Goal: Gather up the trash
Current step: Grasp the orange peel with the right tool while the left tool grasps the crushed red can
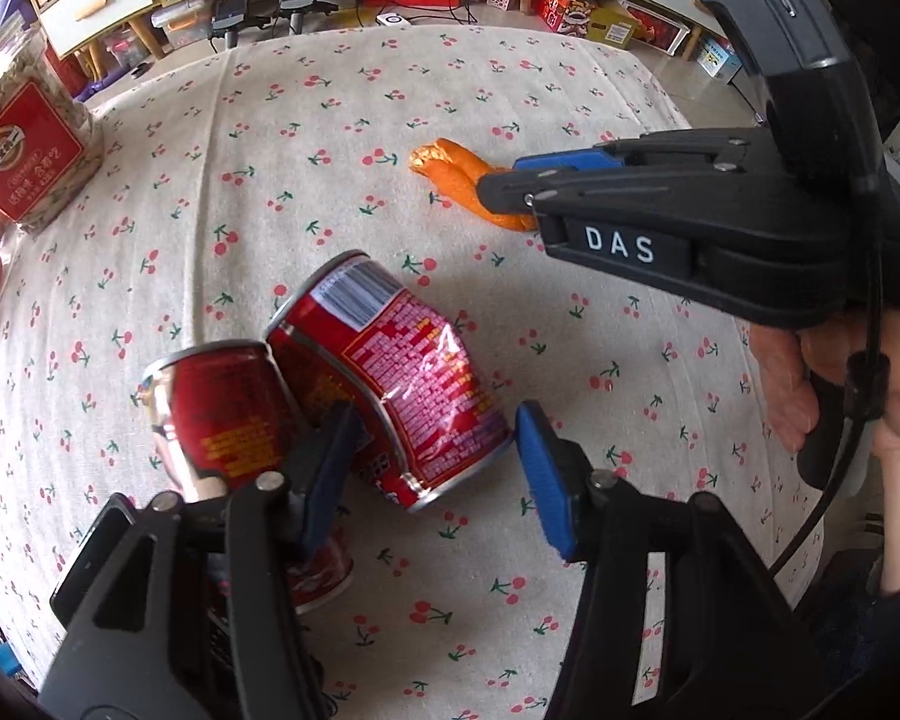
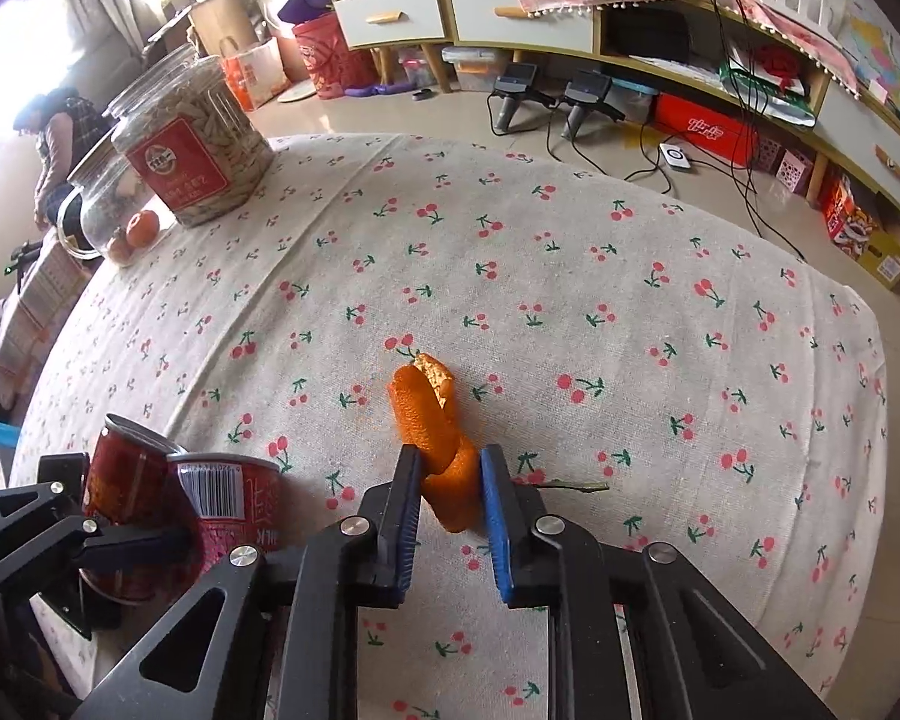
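You had your right gripper (image 2: 450, 474) straddling the near end of the orange peel (image 2: 426, 414) on the cherry-print tablecloth (image 2: 630, 312), pads close on both sides; whether they were pinching it yet I could not tell. Your left gripper (image 1: 432, 450) was spread around the dented red can (image 1: 390, 384), not clamped, probably lined up for a grab. A second can (image 1: 222, 408) leaned against the first, its lower part hidden behind your left finger.
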